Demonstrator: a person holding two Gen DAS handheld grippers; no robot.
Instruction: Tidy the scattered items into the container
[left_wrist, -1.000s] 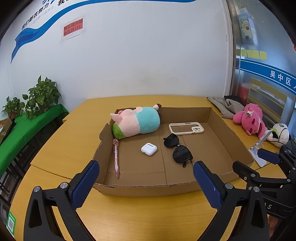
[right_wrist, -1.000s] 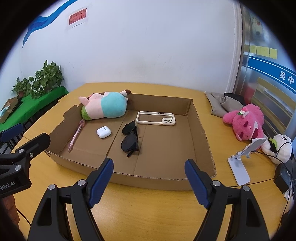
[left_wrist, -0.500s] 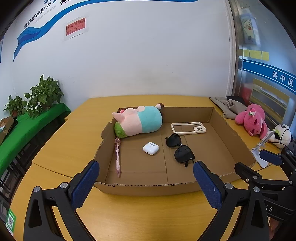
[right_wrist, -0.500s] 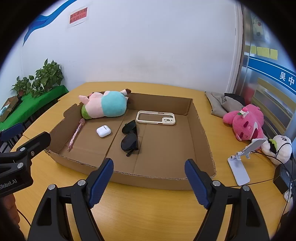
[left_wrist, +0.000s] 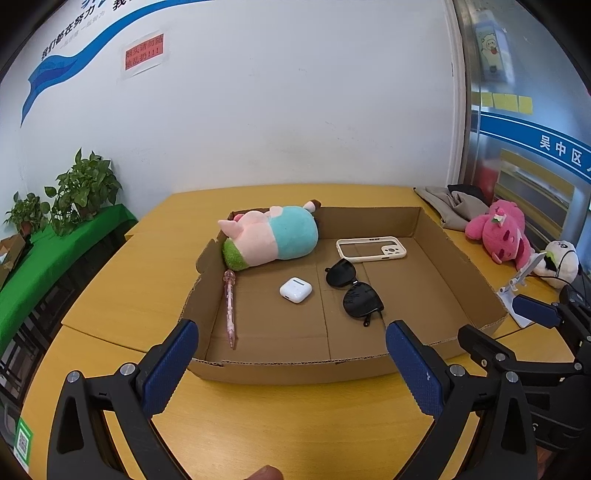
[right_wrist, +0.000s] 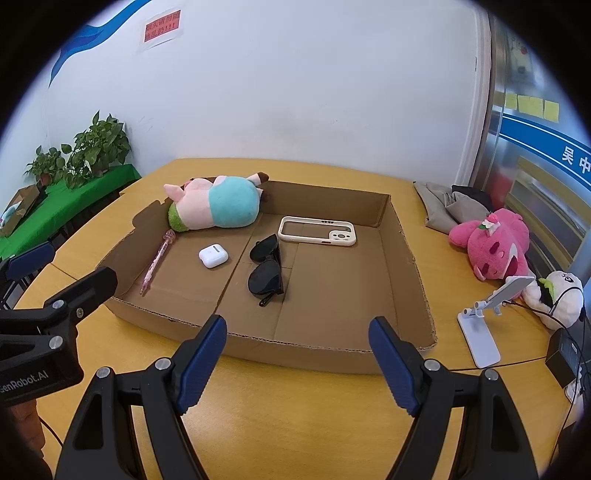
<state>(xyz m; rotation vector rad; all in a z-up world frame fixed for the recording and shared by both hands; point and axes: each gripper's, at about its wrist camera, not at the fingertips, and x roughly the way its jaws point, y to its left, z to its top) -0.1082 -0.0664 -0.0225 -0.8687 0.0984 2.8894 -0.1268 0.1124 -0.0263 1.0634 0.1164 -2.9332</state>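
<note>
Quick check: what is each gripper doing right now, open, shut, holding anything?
Left gripper: open, holding nothing.
Right gripper: open, holding nothing.

red wall sign (left_wrist: 144, 55): text too blurred to read | black box (right_wrist: 567, 360): cut by right edge | fingertip (left_wrist: 264, 473): cropped at bottom

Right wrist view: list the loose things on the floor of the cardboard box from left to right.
pink pen → white earbud case → sunglasses → phone case. The plush pig is left out: it spans across the pen and the earbud case.
</note>
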